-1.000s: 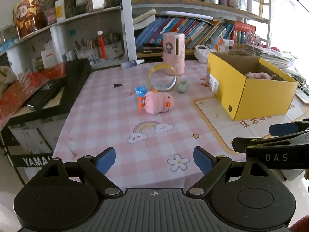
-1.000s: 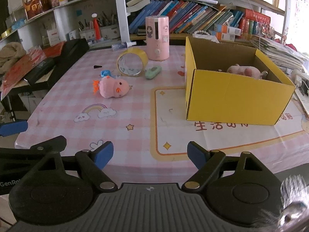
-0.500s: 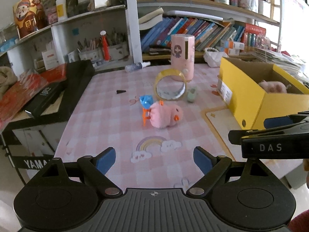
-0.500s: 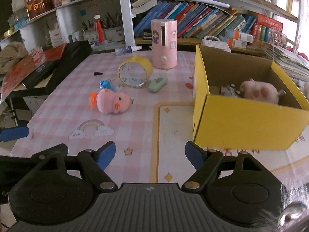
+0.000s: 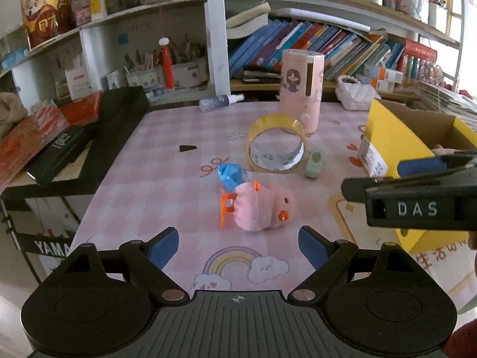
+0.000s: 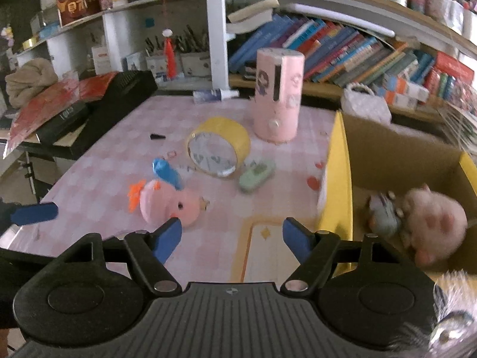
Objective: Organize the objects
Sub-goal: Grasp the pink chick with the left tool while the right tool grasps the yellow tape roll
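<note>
Both grippers are heading in over the pink checked table (image 5: 167, 161) toward the loose things still lying on it. The left gripper (image 5: 238, 246) has its jaws released and wide, nothing between them, and the pink plush chick (image 5: 262, 208) lies on its side just beyond the tips, near the middle of the table. A small blue toy (image 5: 229, 176) touches the chick's far left side, and the yellow tape roll (image 5: 277, 146) stands on edge a little farther back, with a pale green clip (image 5: 314, 162) beside it on the right.

The right gripper (image 6: 232, 235) has just been closing its jaws somewhat, yet they are still parted and empty. The yellow box (image 6: 337, 179) sits to the right, with a pink plush pig (image 6: 432, 220) already inside (that view is blurred, so detail there is unsure).

The step in hand looks like picking up the chick for the box. It would go best by centring the open jaws over the plump body rather than the orange tail, coming down low enough to take the plush across its width, and keeping clear of the blue toy so it is not dragged along. Soft plush compresses, so a firm squeeze before lifting seems wise.
</note>
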